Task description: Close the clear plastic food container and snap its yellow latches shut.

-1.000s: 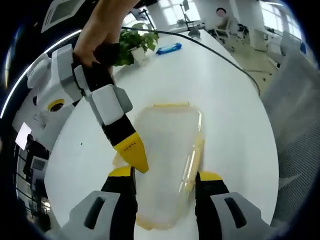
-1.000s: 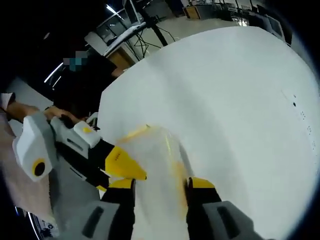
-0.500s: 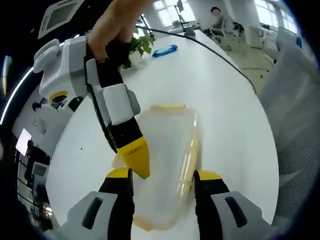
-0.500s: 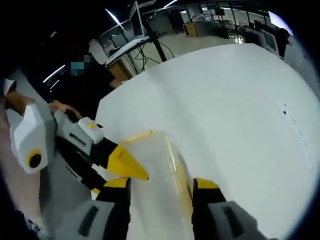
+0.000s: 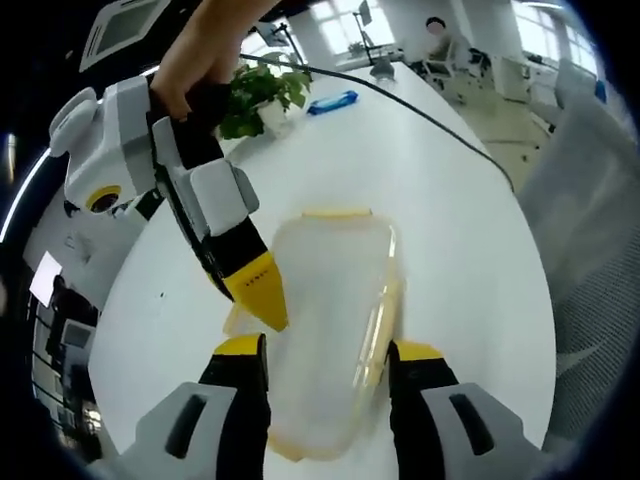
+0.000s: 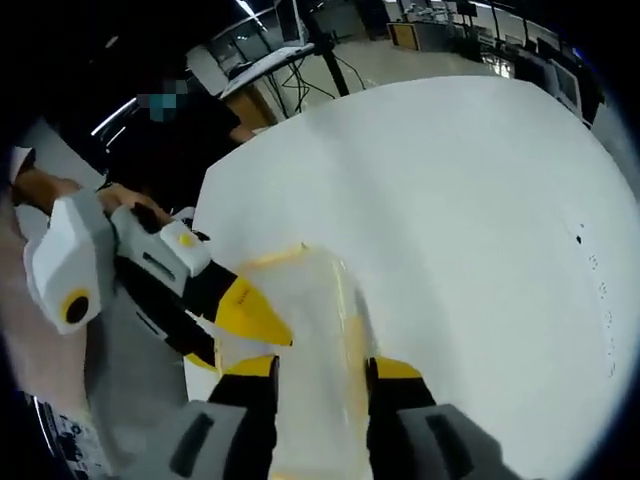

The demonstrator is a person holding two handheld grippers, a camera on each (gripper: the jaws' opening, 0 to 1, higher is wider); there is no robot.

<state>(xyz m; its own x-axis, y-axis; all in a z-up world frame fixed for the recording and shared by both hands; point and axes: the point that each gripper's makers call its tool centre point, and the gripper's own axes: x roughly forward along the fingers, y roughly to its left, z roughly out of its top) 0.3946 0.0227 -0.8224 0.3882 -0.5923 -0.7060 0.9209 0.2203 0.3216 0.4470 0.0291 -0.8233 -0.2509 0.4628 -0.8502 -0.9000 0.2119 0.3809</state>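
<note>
Straddling: the clear plastic food container (image 5: 330, 330) lay on the white table (image 5: 450, 200) between the jaws of the left gripper (image 5: 325, 365), its long axis running away from that gripper along the jaws' own line.
Left jaws: they stood wide, one along each long side of the container; whether they touched its walls could not be told.
Right gripper (image 5: 255, 290): it came in from the container's left long side, its yellow tip right at the rim there; contact could not be confirmed.
Right jaws: in the right gripper view the right gripper's (image 6: 320, 370) two jaws rose on either side of the container's (image 6: 300, 330) near end, fairly wide and closed on nothing that could be made out.
Nearer hand: both sat at the container; the left gripper (image 6: 245, 310) lined up with its length, the right crossed it from the side, so the side latch seemed to fall to the right.
Container's look: cloudy-clear, rounded corners, lid apparently lying on top, though its seating could not be judged.
Yellow latches: one yellow latch (image 5: 337, 213) showed on the far short end, another (image 5: 385, 320) ran along the right long side; neither could be read as snapped or loose.
Beyond the container: a potted plant (image 5: 262, 90), a blue packet (image 5: 335, 100) and a black cable (image 5: 440, 120) lay well past its far end.
</note>
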